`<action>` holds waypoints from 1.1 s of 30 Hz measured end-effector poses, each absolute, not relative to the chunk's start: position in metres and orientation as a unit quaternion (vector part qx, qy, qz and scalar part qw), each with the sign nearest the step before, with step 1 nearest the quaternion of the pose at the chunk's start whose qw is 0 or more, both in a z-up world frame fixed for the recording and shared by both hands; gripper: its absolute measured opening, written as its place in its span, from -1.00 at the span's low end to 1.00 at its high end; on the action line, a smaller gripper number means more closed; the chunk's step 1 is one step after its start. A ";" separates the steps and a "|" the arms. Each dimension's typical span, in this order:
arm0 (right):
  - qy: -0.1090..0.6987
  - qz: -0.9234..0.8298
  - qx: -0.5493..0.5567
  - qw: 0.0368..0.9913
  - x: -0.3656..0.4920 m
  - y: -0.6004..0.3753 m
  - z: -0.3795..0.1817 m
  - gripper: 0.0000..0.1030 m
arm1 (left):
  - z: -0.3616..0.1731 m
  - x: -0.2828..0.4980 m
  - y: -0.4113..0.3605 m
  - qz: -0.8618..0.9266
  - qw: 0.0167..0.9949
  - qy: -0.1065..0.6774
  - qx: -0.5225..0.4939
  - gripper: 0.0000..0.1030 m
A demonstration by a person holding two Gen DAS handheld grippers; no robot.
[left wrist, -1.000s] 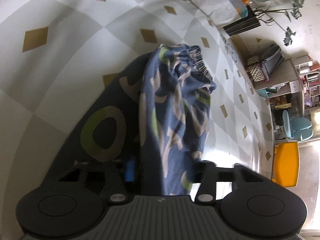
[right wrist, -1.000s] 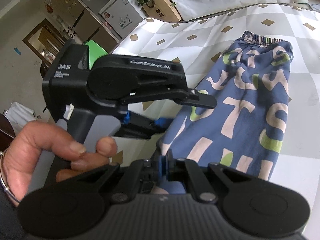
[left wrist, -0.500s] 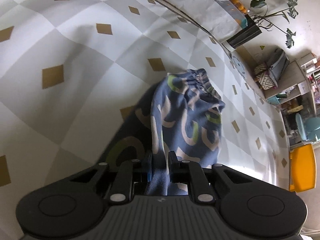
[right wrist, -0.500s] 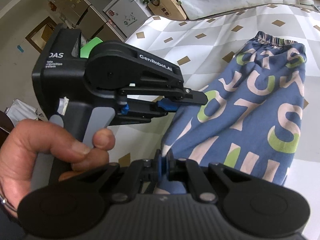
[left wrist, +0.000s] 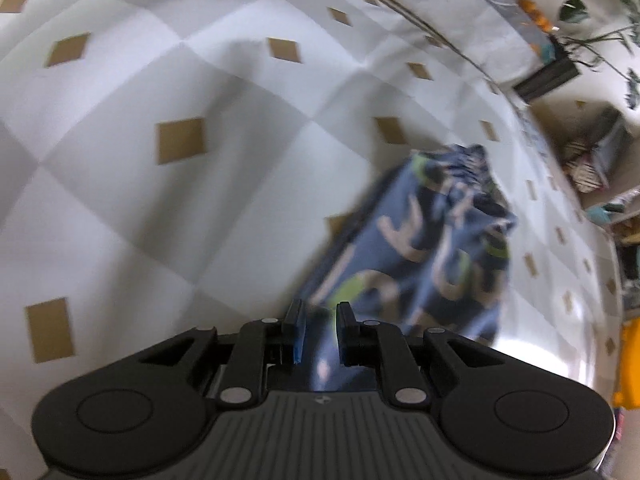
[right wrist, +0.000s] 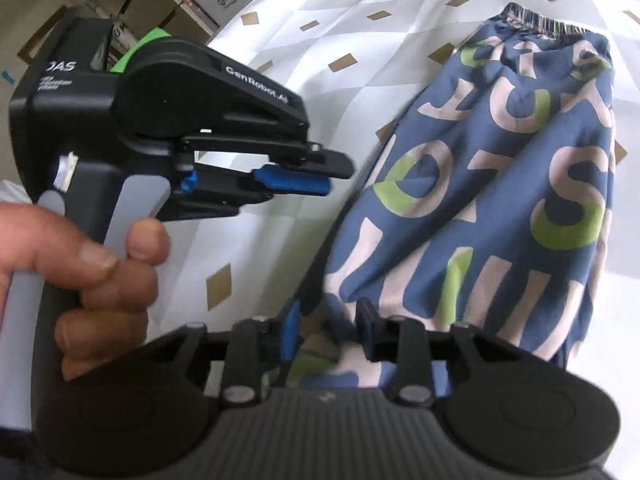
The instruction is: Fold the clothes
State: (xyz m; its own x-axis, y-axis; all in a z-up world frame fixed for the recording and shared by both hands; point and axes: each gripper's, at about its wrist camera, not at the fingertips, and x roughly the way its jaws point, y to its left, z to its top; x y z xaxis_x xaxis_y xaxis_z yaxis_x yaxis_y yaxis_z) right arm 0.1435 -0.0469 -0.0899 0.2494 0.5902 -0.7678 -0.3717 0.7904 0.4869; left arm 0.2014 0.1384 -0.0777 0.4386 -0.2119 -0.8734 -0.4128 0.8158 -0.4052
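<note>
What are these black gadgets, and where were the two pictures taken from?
No robot here: a person holds a two-fingered clamp in each hand, each with a camera looking along its fingers. One picture comes from the left gripper, the other from the right gripper, which also shows the left one sideways, held by a hand. On a white tablecloth with brown diamonds lie blue trousers printed with letters. The right fingers stand apart around the trouser end; whether the left holds anything is unclear.
</note>
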 end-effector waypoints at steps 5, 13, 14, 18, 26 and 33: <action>0.516 0.293 0.104 0.798 0.146 -0.054 -0.084 -0.25 | -0.076 0.197 0.148 0.086 0.798 0.514 -0.303 -0.75; 0.490 0.265 0.086 0.826 0.160 -0.055 -0.078 -0.24 | -0.077 0.198 0.148 0.079 0.793 0.519 -0.311 -0.68; 0.487 0.262 0.078 0.830 0.161 -0.053 -0.078 -0.24 | -0.077 0.197 0.149 0.080 0.792 0.518 -0.312 -0.68; 0.471 0.260 0.046 0.842 0.162 -0.040 -0.076 -0.24 | -0.071 0.194 0.156 0.091 0.792 0.508 -0.326 -0.47; 0.436 0.274 0.000 0.857 0.169 -0.005 -0.077 -0.27 | -0.066 0.194 0.166 0.092 0.783 0.502 -0.354 -0.30; 0.408 0.288 -0.071 0.863 0.172 0.015 -0.087 -0.40 | -0.060 0.189 0.181 0.098 0.780 0.487 -0.381 -0.28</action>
State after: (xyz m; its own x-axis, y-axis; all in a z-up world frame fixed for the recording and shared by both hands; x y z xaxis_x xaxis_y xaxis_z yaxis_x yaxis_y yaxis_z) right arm 0.1721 0.0149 -0.0871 0.5005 0.4399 -0.7457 -0.5557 0.8237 0.1129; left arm 0.1890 0.1805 -0.0600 0.5064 -0.2189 -0.8340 -0.5238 0.6902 -0.4992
